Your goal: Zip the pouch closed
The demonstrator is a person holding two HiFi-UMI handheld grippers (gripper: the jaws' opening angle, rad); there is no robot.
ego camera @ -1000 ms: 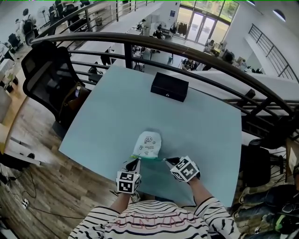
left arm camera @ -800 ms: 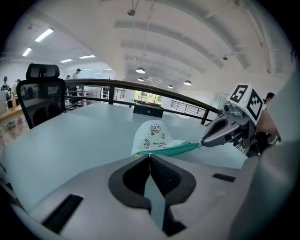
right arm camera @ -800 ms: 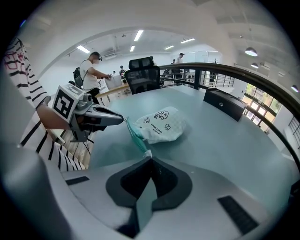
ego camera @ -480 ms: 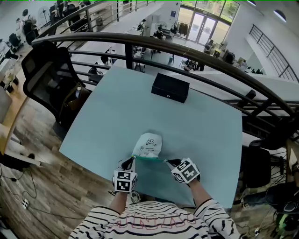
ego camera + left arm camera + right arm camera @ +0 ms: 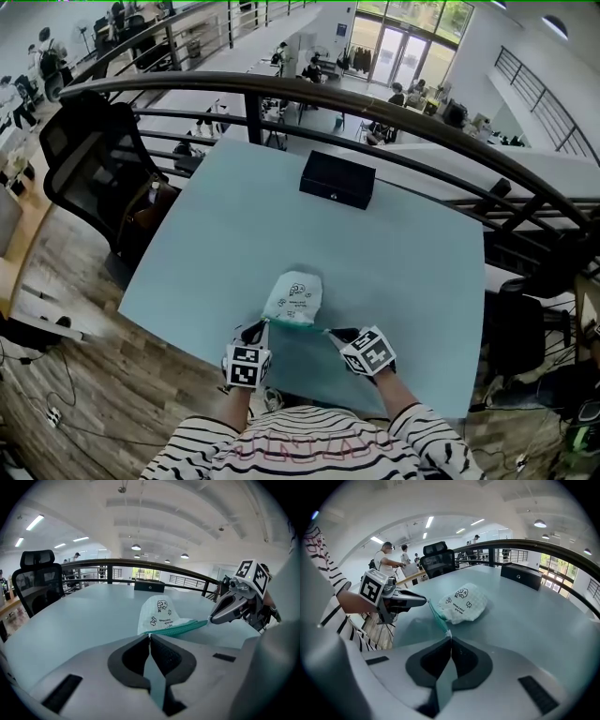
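Observation:
A white pouch (image 5: 293, 298) with small printed figures lies on the pale blue table (image 5: 394, 253) near its front edge. Its green zipper edge (image 5: 180, 628) faces me and stretches in a line between the two grippers. My left gripper (image 5: 260, 330) is shut on the zipper's left end, seen at my own jaw tips (image 5: 150, 636). My right gripper (image 5: 331, 334) is shut on the zipper's right end (image 5: 449, 633). Each gripper shows in the other's view: the right gripper (image 5: 230, 609) and the left gripper (image 5: 408, 602). Which end carries the slider I cannot tell.
A black box (image 5: 337, 180) stands at the table's far side. A dark curved railing (image 5: 394, 117) runs behind the table. A black office chair (image 5: 98, 164) stands off the table's left corner. People stand and sit in the hall beyond.
My left gripper has shifted a little to the left with the zipper end in it. The right gripper and the pouch have hardly moved.

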